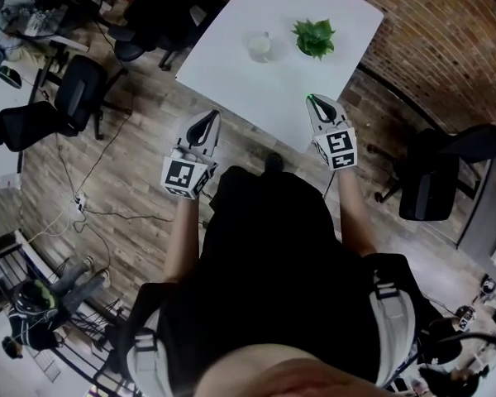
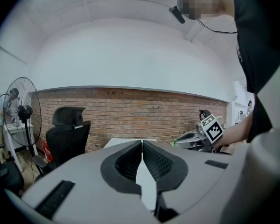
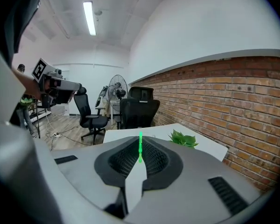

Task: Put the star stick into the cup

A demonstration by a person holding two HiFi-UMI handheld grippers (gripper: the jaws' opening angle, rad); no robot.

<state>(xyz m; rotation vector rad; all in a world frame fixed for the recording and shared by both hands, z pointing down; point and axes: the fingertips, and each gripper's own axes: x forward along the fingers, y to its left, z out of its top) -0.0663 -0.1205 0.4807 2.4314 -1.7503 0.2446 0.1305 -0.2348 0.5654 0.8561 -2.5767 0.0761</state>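
Tongs on the left are closed, with nothing between the jaws. They hang over the wooden floor, short of the near edge of the bench, and have no part in this step. Hold them clear, to the left.

Right tongs are closed on the star stick, a thin green rod pinched between the pads. Its tip stands just proud of the jaw tips. In the head view these tongs sit over the near edge of the bench, well apart from the cup.

Procedure, as judged from this position:
1. Grip firmly; the thin stick could pivot between the pads.
2. Carry the right tongs far and left across the bench until the stick is above the cup mouth.
3. Tilt the tongs so the stick points down into the opening, then lower until its end is inside the rim.
4. Only then part the jaws.

Caution: the potted plant stands just right of the cup. Approach from the near side to avoid the leaves. The cup looks light, so a knock on its rim may tip it.
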